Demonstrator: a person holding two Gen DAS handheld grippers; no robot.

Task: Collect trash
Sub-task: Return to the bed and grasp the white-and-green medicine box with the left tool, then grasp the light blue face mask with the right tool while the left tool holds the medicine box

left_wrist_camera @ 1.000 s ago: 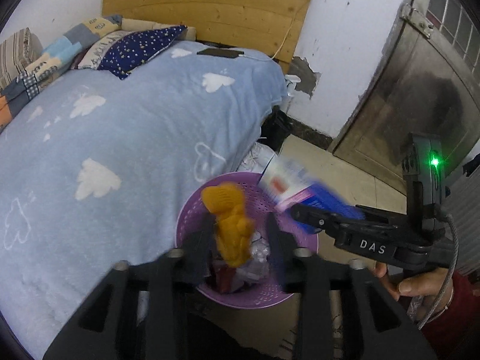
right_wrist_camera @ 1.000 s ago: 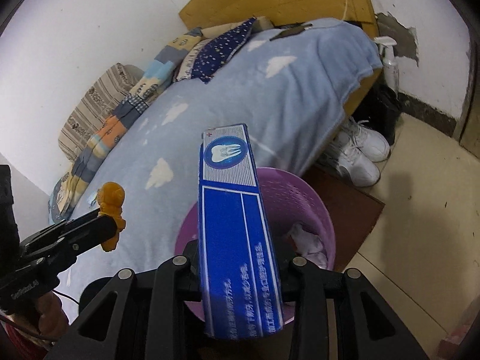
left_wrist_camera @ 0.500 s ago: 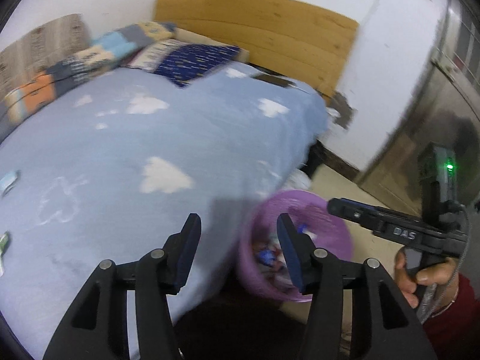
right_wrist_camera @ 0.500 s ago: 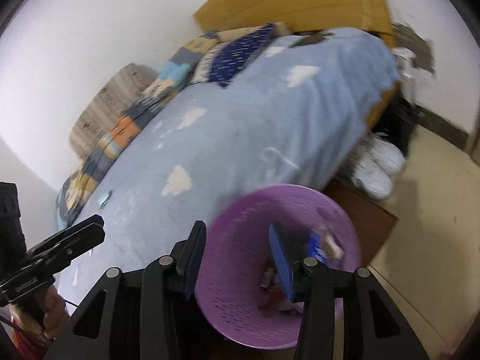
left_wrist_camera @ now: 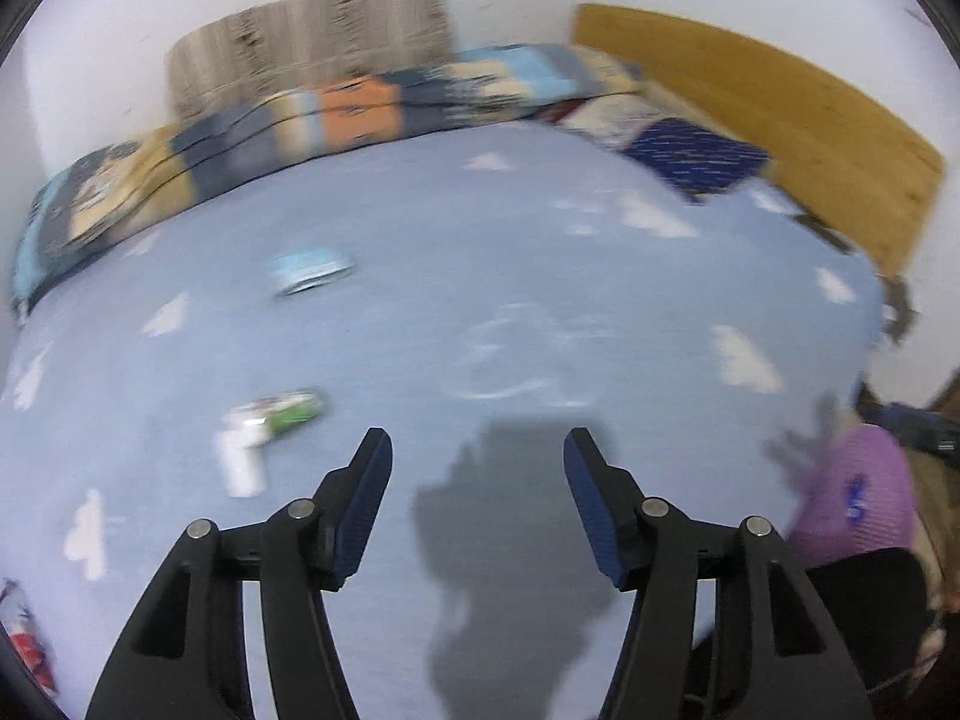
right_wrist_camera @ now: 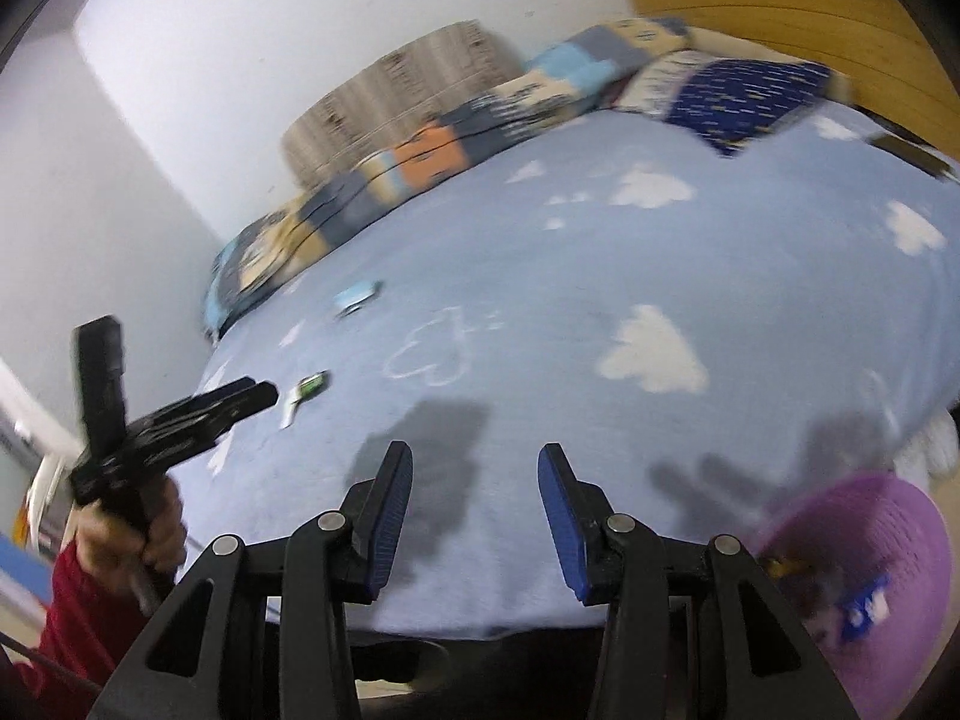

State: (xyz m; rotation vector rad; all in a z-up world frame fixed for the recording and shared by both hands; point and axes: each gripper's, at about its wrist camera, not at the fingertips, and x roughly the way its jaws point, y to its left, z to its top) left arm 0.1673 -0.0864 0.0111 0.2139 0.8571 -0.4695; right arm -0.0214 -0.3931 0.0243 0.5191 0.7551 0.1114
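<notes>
Left wrist view: the left gripper point(left_wrist_camera: 477, 450) is empty, its jaws spreading wider over bare blue bedspread point(left_wrist_camera: 540, 276). The orange toy it held a second ago is gone, as is the blue box from the right gripper point(right_wrist_camera: 474, 468), which hangs released with nothing between its pads. Both pieces seem binned, so a fresh pick begins. The purple basket point(right_wrist_camera: 864, 546) now sits at the right edge. Ahead and left lies a green-and-white wrapper point(left_wrist_camera: 270, 426), near the left fingers; further off, a pale blue packet point(left_wrist_camera: 309, 270).
</notes>
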